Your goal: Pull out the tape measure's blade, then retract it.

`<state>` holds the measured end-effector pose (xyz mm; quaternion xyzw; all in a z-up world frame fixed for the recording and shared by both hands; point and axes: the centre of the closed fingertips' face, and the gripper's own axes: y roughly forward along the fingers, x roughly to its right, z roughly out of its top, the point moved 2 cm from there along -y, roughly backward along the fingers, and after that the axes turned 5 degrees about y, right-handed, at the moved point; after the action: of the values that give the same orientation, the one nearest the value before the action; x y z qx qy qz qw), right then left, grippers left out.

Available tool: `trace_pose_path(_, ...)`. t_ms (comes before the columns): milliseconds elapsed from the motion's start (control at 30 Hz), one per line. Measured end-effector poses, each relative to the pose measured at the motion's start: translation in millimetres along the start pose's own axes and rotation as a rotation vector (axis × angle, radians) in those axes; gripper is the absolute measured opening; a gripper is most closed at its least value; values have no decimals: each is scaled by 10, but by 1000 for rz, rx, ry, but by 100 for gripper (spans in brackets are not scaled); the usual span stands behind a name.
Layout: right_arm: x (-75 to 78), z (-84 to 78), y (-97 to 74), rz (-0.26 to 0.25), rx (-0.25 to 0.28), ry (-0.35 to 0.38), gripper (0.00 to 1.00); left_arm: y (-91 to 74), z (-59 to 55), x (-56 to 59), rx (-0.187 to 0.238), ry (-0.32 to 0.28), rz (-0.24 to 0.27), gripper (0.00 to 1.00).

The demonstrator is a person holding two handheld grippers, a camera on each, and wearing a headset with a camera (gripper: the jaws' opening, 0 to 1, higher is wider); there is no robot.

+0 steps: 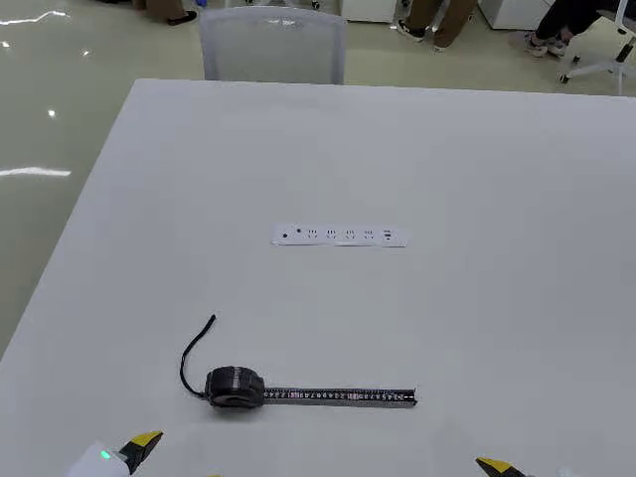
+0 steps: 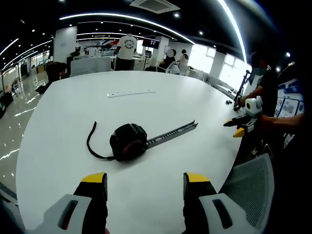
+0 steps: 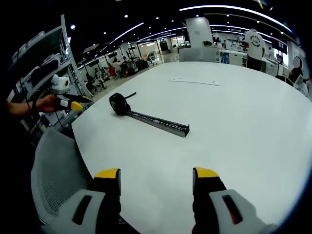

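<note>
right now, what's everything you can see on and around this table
table: one, white, under everything
tape measure: one, black, near edge of the table
blade: one, dark, drawn out and lying flat
strap: one, black, curling off the case
power strip: one, white, mid-table
far chair: one, grey mesh, far edge
near chair: one, grey mesh, near edge
people: several, in the background
left gripper: one, black with yellow tips, open, empty
right gripper: one, same colours, open, empty
</note>
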<state>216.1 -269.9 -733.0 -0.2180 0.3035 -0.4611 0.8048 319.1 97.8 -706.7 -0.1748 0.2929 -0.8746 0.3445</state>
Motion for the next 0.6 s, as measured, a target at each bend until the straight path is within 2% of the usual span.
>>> trace_pose_path(333, 152, -60, -13, -1, -31, 3, 57, 88, 1, 16, -9, -12, 12, 60)
trace_pose_path(600, 281, -55, -11, 3, -44, 4, 54, 136, 49, 54, -17, -22, 23, 60)
